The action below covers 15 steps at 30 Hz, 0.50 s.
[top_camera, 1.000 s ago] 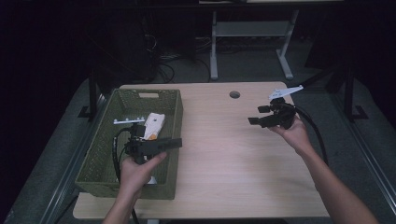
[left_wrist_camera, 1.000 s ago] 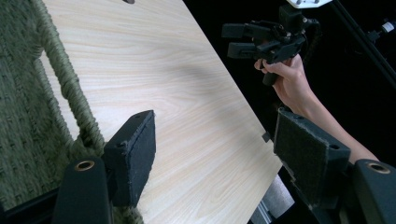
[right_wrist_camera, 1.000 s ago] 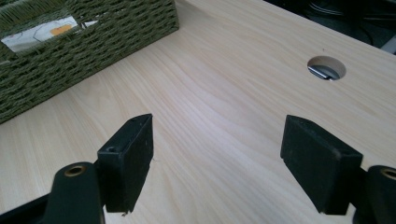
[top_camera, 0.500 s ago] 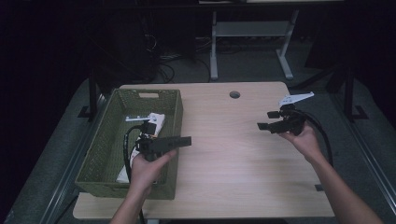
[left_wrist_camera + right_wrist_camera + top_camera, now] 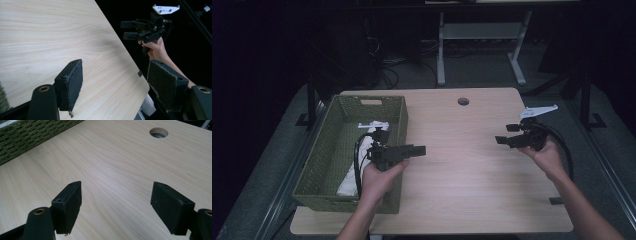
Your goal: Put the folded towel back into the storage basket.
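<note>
My left gripper [image 5: 418, 149], jaws apart and empty, sits mid-frame just right of the basket [image 5: 328, 150]; right gripper [image 5: 502, 140] likewise apart

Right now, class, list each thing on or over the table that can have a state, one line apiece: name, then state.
Left gripper: open, nothing between its jaws, held over the table beside the basket.
Right gripper: open, nothing between its jaws, held above the table's right side.
Green basket: upright on the table's left side, open-topped, a white thing inside.
White thing: lying in the basket, partly hidden.
Table: bare wood between the grippers.
</note>
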### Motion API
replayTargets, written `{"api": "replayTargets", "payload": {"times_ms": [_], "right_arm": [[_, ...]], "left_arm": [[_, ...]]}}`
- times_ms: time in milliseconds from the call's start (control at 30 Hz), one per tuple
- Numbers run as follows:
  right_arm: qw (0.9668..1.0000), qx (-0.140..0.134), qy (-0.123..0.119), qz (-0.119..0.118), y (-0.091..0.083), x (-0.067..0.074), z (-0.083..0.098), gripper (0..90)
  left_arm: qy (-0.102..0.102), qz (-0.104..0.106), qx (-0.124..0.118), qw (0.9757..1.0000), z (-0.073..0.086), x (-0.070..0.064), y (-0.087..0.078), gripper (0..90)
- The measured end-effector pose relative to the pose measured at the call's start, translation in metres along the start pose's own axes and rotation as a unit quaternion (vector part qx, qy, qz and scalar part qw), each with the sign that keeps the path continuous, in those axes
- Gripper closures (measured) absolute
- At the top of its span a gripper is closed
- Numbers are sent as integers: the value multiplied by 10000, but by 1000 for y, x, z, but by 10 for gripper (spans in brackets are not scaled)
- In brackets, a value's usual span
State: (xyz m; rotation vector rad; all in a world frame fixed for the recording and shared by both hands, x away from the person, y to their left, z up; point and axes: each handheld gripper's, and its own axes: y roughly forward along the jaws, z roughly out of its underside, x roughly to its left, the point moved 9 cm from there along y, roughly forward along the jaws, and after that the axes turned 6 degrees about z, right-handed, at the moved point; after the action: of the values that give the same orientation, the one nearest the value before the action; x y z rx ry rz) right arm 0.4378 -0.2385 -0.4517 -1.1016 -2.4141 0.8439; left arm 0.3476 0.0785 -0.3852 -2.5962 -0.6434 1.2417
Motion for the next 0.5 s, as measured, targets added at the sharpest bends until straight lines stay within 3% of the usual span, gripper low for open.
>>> {"api": "replayTargets", "payload": {"times_ms": [500], "right_arm": [[10000, -15, 80, 44, -8, -7, 19, 246]], "left_arm": [[114, 117, 104, 9998, 0, -9, 24, 283]]}}
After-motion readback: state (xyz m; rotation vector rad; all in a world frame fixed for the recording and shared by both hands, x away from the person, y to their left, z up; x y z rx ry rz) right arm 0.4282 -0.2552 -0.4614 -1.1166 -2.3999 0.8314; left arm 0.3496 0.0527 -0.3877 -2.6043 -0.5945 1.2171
